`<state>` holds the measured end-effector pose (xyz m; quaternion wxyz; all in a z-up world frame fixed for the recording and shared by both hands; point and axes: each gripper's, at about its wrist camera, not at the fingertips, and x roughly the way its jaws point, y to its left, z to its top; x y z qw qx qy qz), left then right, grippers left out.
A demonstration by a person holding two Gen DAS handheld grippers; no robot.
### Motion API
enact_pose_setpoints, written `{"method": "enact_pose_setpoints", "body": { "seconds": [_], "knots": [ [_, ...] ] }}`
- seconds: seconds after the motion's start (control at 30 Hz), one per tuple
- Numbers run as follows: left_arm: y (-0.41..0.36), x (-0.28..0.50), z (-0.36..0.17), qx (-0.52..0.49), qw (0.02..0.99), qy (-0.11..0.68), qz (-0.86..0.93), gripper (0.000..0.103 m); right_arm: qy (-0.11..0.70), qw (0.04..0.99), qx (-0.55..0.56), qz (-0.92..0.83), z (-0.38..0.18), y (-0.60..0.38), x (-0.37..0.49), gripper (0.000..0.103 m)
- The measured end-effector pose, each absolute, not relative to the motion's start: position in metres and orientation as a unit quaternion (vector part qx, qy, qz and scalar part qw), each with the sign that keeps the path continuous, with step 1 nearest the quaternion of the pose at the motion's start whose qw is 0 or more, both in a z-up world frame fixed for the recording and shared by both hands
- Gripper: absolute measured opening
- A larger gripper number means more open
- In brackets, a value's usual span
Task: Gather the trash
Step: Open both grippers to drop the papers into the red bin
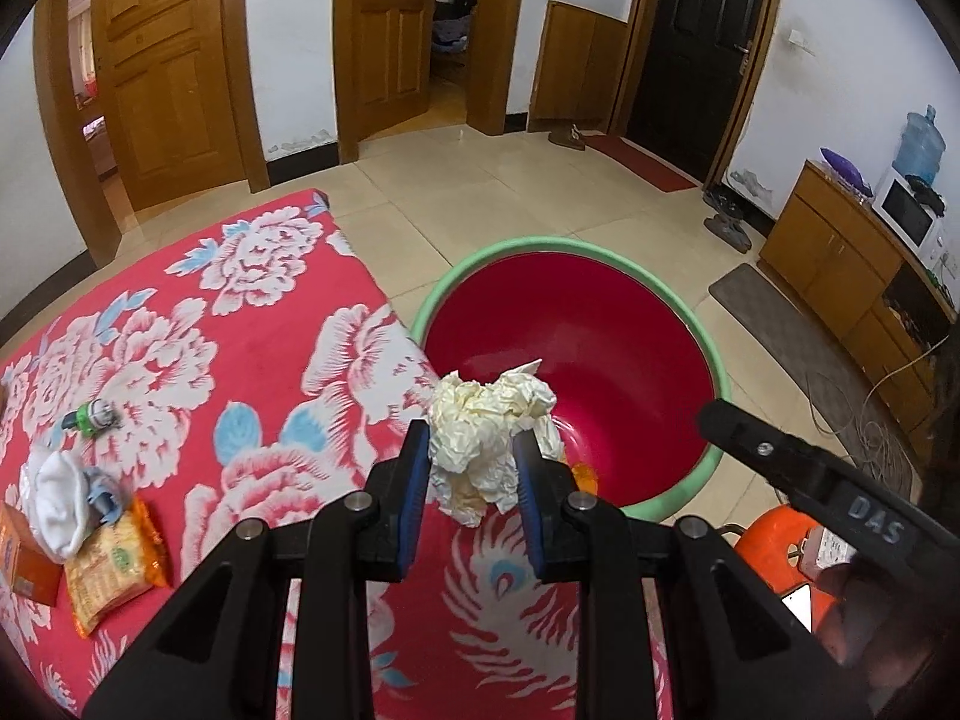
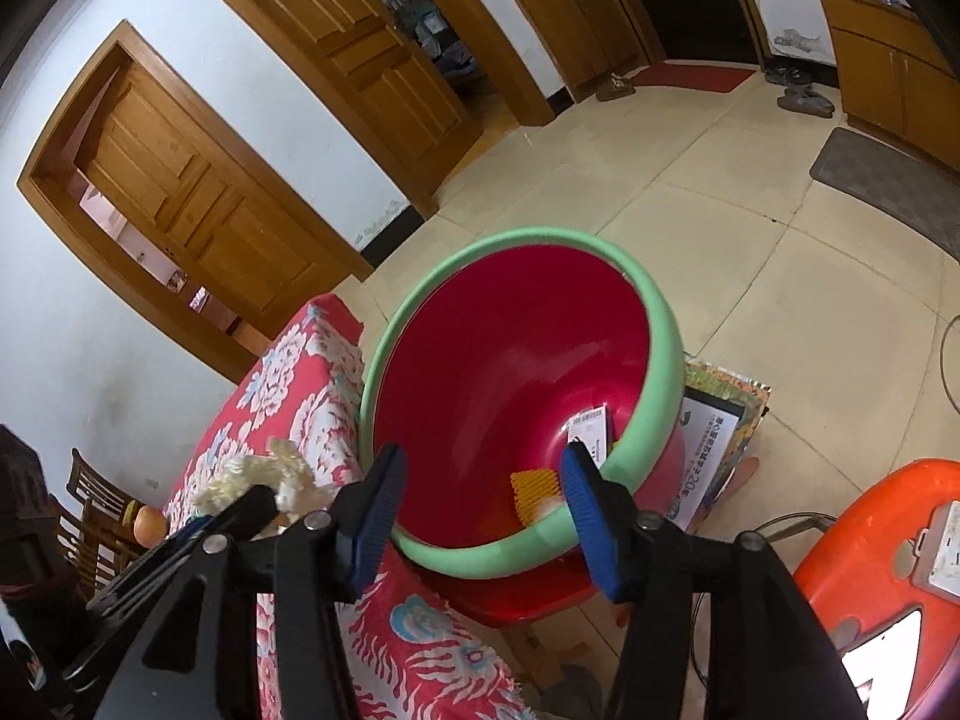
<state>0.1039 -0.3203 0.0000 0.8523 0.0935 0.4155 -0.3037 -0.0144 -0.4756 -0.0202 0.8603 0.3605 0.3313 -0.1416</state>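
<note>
My left gripper is shut on a crumpled cream paper ball, held above the edge of the red floral tablecloth, just short of the red basin with a green rim. In the right wrist view the paper ball shows at the left, clamped in the left gripper. My right gripper is open and empty, over the near rim of the basin. An orange wrapper and a white card lie inside the basin.
On the cloth at the left lie a green-capped small item, a white sock, an orange snack packet and an orange box. An orange plastic stool stands at the right. A wooden cabinet lines the right wall.
</note>
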Motion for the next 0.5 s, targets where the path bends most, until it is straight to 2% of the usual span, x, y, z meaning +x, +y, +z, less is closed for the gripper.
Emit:
{"method": "enact_pose_setpoints", "body": {
  "seconds": [0.2,0.27,0.33,0.4,0.5],
  "knots": [
    [-0.332,0.112,-0.005,0.094,0.851,0.418,-0.303,0.029,0.324,0.86,0.366,-0.146,-0.017,-0.481,-0.021,0.058],
    [-0.333,0.114,-0.004,0.09,0.849,0.418,-0.309,0.033,0.323,0.861,0.363,-0.15,-0.015,-0.483,-0.023,0.059],
    [-0.334,0.116,-0.001,0.085,0.85,0.416,-0.312,0.049,0.322,0.862,0.359,-0.154,-0.013,-0.485,-0.026,0.06],
    [-0.333,0.117,0.002,0.081,0.854,0.412,-0.308,0.057,0.32,0.862,0.36,-0.155,-0.012,-0.486,-0.029,0.061],
    [-0.329,0.117,0.006,0.074,0.857,0.411,-0.302,0.059,0.318,0.863,0.359,-0.156,-0.01,-0.487,-0.031,0.063]
  ]
}}
